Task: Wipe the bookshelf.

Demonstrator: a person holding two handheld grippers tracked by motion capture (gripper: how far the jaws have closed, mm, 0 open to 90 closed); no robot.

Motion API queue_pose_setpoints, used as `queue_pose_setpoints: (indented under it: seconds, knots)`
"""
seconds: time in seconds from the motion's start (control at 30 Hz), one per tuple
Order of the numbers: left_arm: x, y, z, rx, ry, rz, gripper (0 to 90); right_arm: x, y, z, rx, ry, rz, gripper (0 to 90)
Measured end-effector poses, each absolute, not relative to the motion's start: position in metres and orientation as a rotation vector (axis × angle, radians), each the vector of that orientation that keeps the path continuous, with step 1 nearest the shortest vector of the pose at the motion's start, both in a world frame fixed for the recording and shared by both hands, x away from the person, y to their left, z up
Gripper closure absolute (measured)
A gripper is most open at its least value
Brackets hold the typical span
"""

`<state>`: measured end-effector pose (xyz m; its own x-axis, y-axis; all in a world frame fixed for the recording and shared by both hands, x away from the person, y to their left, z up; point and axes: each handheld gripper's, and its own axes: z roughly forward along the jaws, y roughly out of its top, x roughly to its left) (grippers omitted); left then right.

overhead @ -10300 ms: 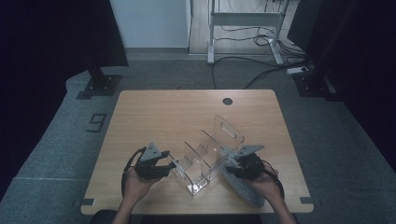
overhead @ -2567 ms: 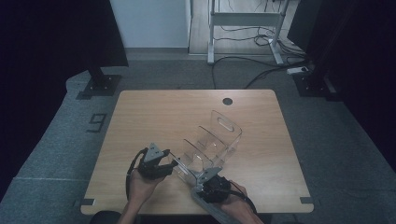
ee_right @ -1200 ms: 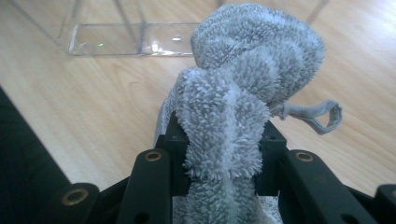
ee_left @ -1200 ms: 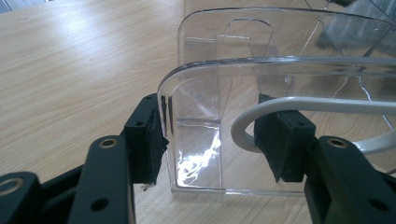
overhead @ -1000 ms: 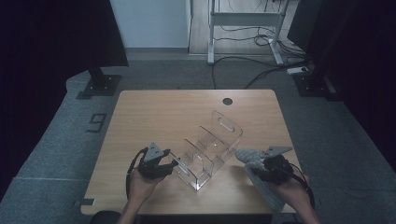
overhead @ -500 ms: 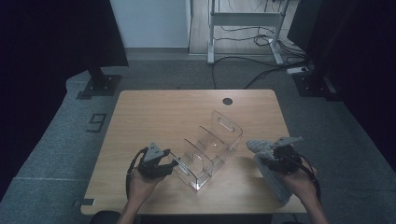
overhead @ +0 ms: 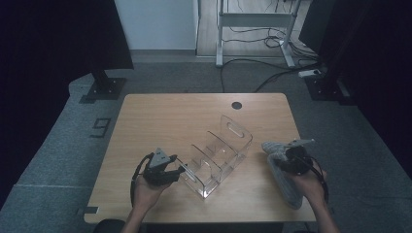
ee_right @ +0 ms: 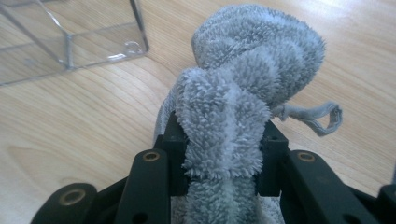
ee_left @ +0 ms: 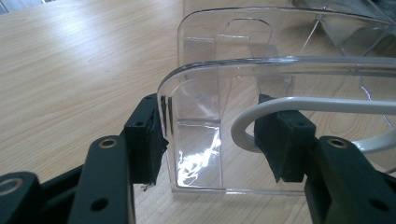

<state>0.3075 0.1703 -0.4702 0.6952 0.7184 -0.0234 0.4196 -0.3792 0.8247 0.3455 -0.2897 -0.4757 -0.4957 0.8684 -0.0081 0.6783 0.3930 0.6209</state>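
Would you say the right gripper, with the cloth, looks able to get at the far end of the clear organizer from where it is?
Probably yes: the right gripper with the cloth sits beside the organizer on bare table, nothing between.

Towel (ee_right: 243, 93) lower end cut off by frame bottom; organizer (ee_left: 261, 84) right side cropped.

The clear divided organizer (overhead: 217, 156) stands on the table (overhead: 160, 116) near its front edge; the towel (overhead: 284, 172) lies right of it, by the front right corner.
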Motion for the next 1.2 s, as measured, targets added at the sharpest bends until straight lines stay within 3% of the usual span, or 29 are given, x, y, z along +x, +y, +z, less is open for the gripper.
queue_pose_setpoints:
  seconds: [0.4, 0.63, 0.73, 0.9, 1.2]
  knots:
    - [0.309, 0.172, -0.470, 2.025, 0.864, 0.429, 44.6, 0.354, -0.286, -0.515, 1.363, 2.374, 0.775, 55.9]
    - [0.309, 0.172, -0.470, 2.034, 0.858, 0.434, 43.6, 0.351, -0.289, -0.505, 1.342, 2.379, 0.846, 41.0]
    - [0.308, 0.170, -0.469, 2.053, 0.835, 0.457, 37.9, 0.349, -0.289, -0.498, 1.316, 2.375, 0.883, 38.4]
    - [0.306, 0.169, -0.466, 2.069, 0.825, 0.461, 30.0, 0.347, -0.284, -0.479, 1.289, 2.359, 0.954, 37.2]
    - [0.300, 0.173, -0.464, 2.088, 0.819, 0.454, 29.4, 0.355, -0.265, -0.451, 1.208, 2.350, 1.005, 41.9]
